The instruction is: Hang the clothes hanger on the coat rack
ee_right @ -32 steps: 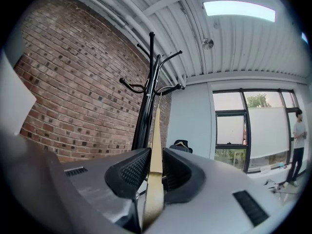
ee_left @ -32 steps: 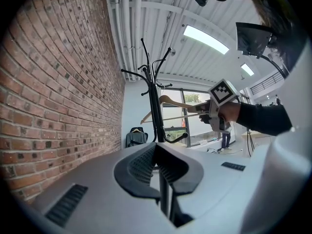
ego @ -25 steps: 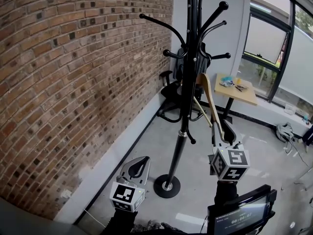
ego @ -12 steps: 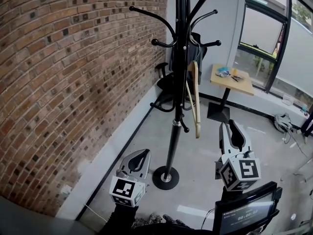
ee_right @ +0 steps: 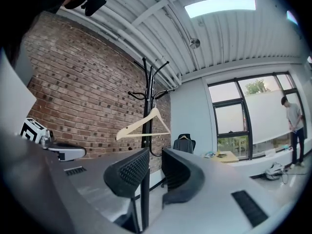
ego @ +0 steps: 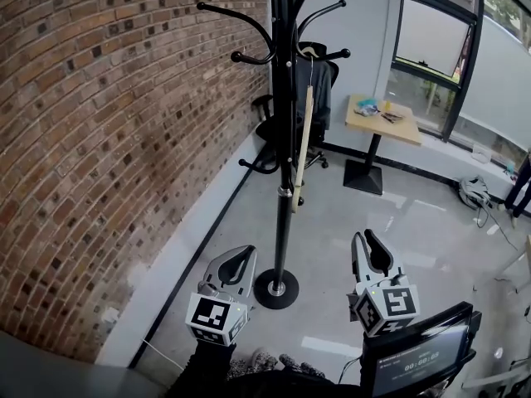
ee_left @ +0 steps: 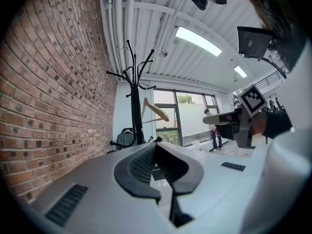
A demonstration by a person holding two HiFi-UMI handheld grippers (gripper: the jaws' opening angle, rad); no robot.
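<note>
The black coat rack point(ego: 283, 164) stands by the brick wall, its round base point(ego: 275, 288) on the floor. A pale wooden hanger point(ego: 302, 139) hangs from one of its upper hooks, edge-on in the head view. It shows side-on as the same hanger point(ee_right: 144, 126) in the right gripper view and small point(ee_left: 156, 111) in the left gripper view. My right gripper point(ego: 361, 237) is low, to the right of the base, jaws slightly apart and empty point(ee_right: 155, 155). My left gripper point(ego: 245, 251) is low, left of the base, its jaws meeting at the tips point(ee_left: 155, 144).
A brick wall point(ego: 108, 139) runs along the left. Behind the rack are an office chair with a dark jacket point(ego: 314, 85) and a small wooden table point(ego: 384, 116). A person point(ee_right: 294, 128) stands by the windows. A screen point(ego: 415, 363) is at bottom right.
One second ago my right gripper held the hanger up beside the rack. The hanger now hangs on a hook, and the right gripper has let go and dropped back low.
</note>
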